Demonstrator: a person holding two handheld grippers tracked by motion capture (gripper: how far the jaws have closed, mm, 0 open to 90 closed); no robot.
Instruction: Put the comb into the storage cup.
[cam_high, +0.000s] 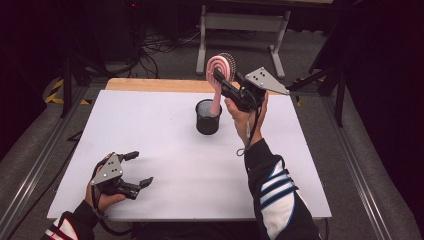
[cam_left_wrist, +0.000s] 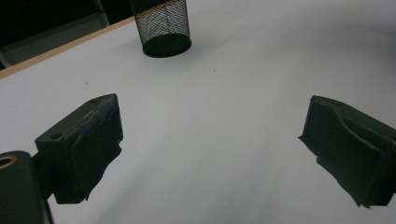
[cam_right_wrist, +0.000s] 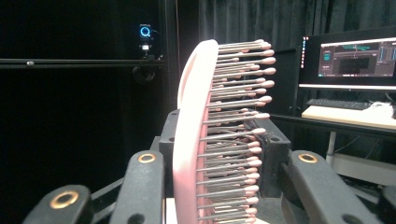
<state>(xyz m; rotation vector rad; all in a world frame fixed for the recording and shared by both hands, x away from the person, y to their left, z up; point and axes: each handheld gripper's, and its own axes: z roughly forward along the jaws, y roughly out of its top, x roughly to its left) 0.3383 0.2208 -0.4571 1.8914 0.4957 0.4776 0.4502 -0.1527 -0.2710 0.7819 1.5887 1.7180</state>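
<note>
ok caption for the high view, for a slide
Right gripper lifts a pink hairbrush above a black mesh cup; left gripper rests open.

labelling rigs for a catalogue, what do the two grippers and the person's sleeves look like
Both the left gripper and right gripper are black with two blocky jaws, brass-coloured pivot rings, and a grey three-cornered plate on top. A dark cable trails from each. The sleeves are black with white and blue stripes.

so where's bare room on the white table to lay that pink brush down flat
The broad middle of the white table top is bare, between the black mesh cup and the open left gripper near the front edge. The right front corner is partly under the sleeve. It is tightest around the cup, where the right gripper holds the pink bristle hairbrush above it.
</note>
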